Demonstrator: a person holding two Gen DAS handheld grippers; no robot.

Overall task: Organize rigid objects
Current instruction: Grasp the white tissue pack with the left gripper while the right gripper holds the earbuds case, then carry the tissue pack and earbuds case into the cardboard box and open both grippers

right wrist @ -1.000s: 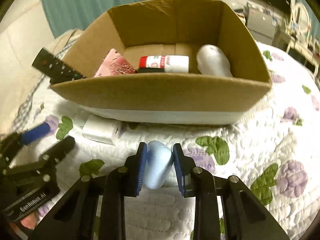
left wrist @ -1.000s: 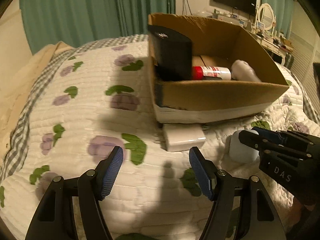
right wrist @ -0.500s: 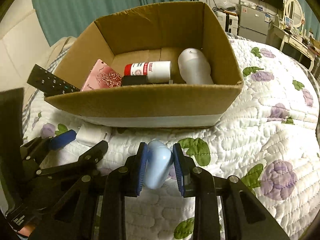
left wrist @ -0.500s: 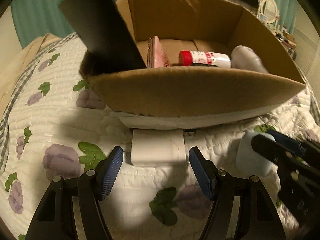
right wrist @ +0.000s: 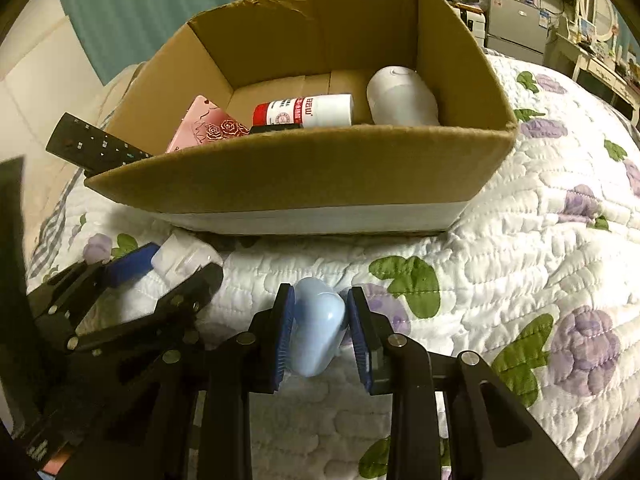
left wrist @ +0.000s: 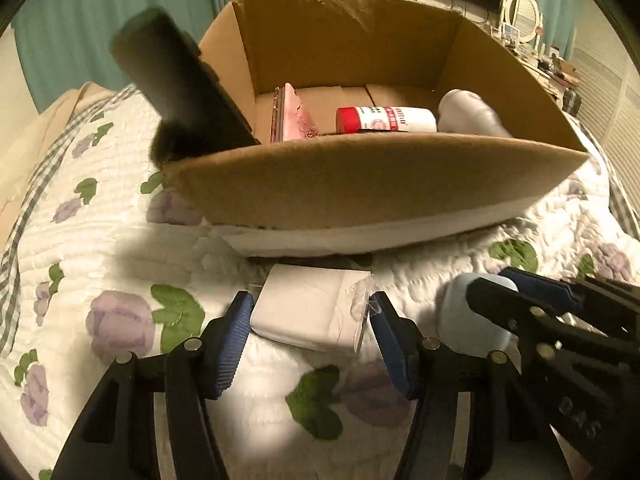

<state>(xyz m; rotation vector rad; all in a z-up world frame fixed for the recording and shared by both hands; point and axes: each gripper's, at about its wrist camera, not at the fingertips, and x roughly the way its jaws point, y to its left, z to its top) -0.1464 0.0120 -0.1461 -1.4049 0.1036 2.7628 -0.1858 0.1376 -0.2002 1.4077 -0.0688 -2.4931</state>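
Note:
A cardboard box [left wrist: 360, 188] sits on the quilted bed; it also shows in the right wrist view [right wrist: 304, 184]. It holds a pink case [right wrist: 204, 130], a red-capped bottle [right wrist: 304, 110] and a white rounded object [right wrist: 400, 96]. A black remote [left wrist: 176, 88] leans over its left corner. My left gripper [left wrist: 312, 312] is open, its fingers on either side of a white charger block [left wrist: 308, 308] in front of the box. My right gripper [right wrist: 320, 320] is shut on a light blue rounded object [right wrist: 318, 332], low over the quilt.
The quilt [right wrist: 540, 260] has purple flowers and green leaves. Teal curtains [left wrist: 80, 12] hang behind. Furniture with a mirror and a TV [left wrist: 520, 12] stands at the far right. The two grippers are close side by side in front of the box.
My left gripper has moved forward and right, so the white charger block now lies between its open fingers. The right gripper keeps hold of the blue object and has shifted slightly.

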